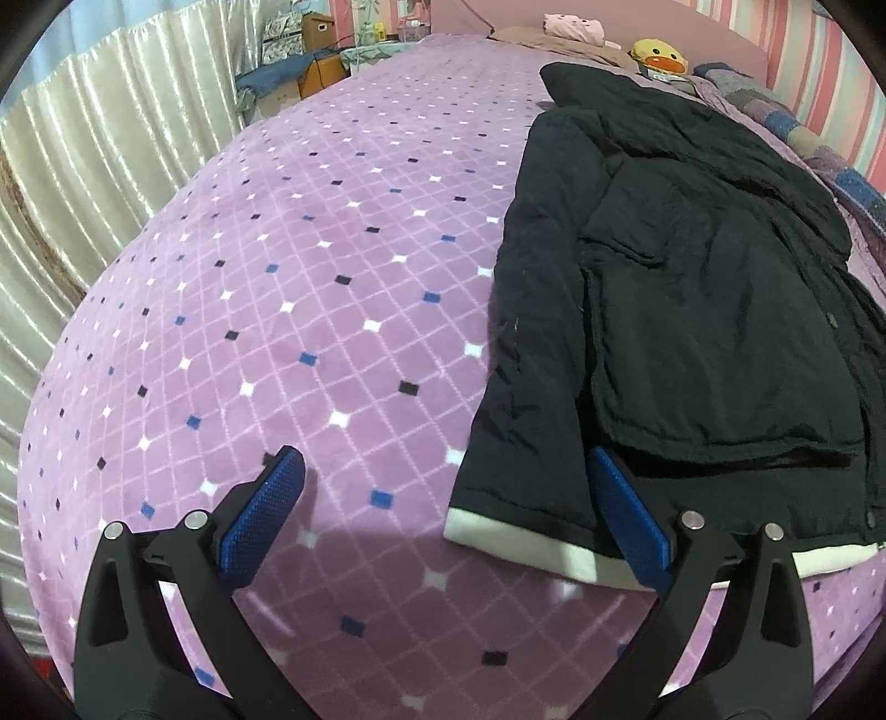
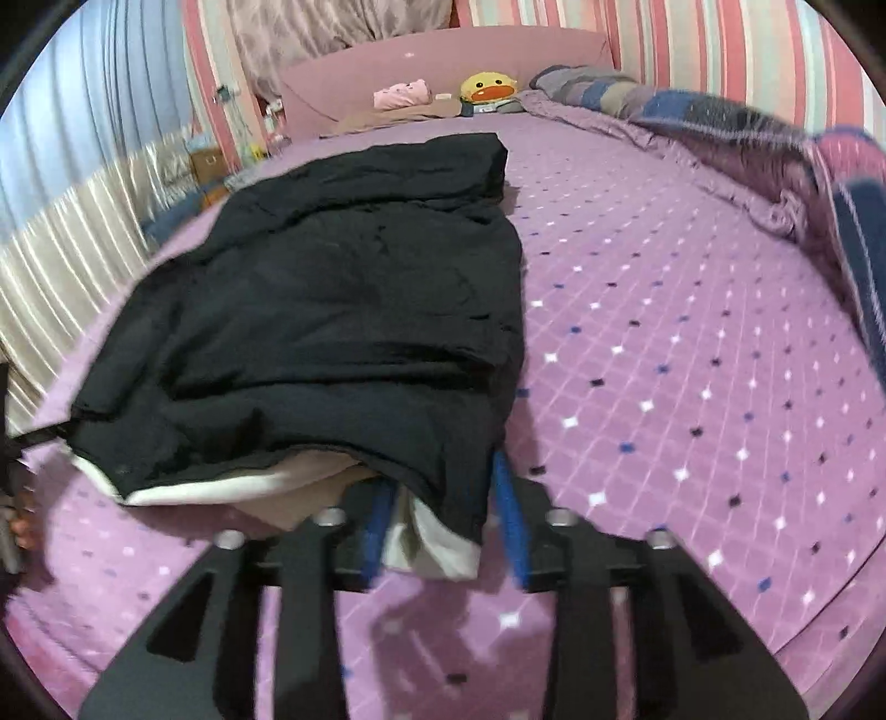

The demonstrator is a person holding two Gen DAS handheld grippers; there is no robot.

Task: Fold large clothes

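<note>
A large black coat (image 1: 692,310) with a cream lining edge lies flat on the purple checked bedspread (image 1: 310,310), its hem towards me. My left gripper (image 1: 443,471) is open just above the hem's left corner, the sleeve between its blue pads (image 1: 260,520). In the right wrist view the coat (image 2: 354,310) is folded lengthwise. My right gripper (image 2: 443,487) has the hem's right corner with the cream lining (image 2: 437,548) between its two blue pads; how tightly they close is unclear.
A yellow duck plush (image 1: 662,55) and a pink cushion (image 1: 573,25) lie at the headboard. A striped blanket (image 2: 803,166) is bunched along the bed's right side. A cream curtain (image 1: 72,183) and boxes (image 1: 315,50) stand left of the bed.
</note>
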